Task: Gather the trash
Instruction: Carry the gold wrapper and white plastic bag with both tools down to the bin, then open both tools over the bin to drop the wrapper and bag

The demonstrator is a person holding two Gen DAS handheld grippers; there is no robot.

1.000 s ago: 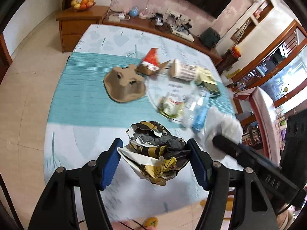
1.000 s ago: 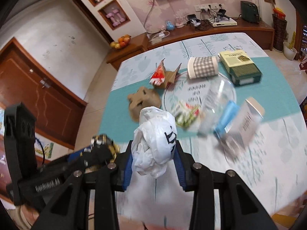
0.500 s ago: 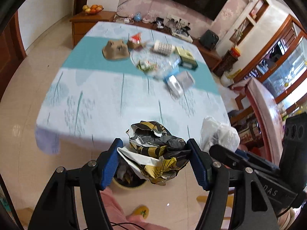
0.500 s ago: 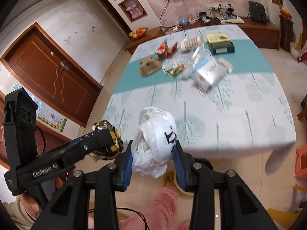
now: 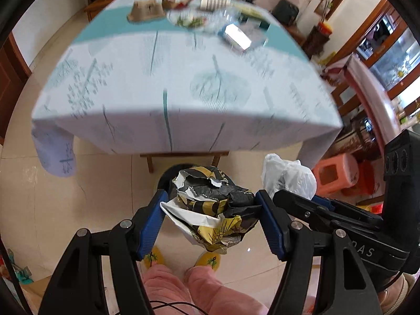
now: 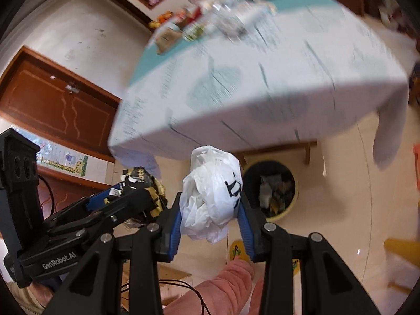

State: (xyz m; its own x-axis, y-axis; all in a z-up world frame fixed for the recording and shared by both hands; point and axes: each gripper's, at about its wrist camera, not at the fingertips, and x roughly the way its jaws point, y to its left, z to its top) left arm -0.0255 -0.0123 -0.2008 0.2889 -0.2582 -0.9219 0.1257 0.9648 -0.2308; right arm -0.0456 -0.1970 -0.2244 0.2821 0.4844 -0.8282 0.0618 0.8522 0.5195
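With the left gripper (image 5: pixel 211 219) pinching a crumpled black-and-gold paper wad (image 5: pixel 212 204) and the right gripper (image 6: pixel 210 221) clamping a scrunched white plastic bag (image 6: pixel 212 194) above the floor near the round dark-lined bin (image 6: pixel 270 187) under the table (image 6: pixel 262 86), releasing before either is centred over the rim could drop the trash onto the tiles.

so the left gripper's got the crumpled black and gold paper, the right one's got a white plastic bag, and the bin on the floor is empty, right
Not quite: the bin is not empty. The right wrist view shows crumpled trash already inside it. The left gripper does hold the black and gold paper, and the right gripper the white plastic bag.
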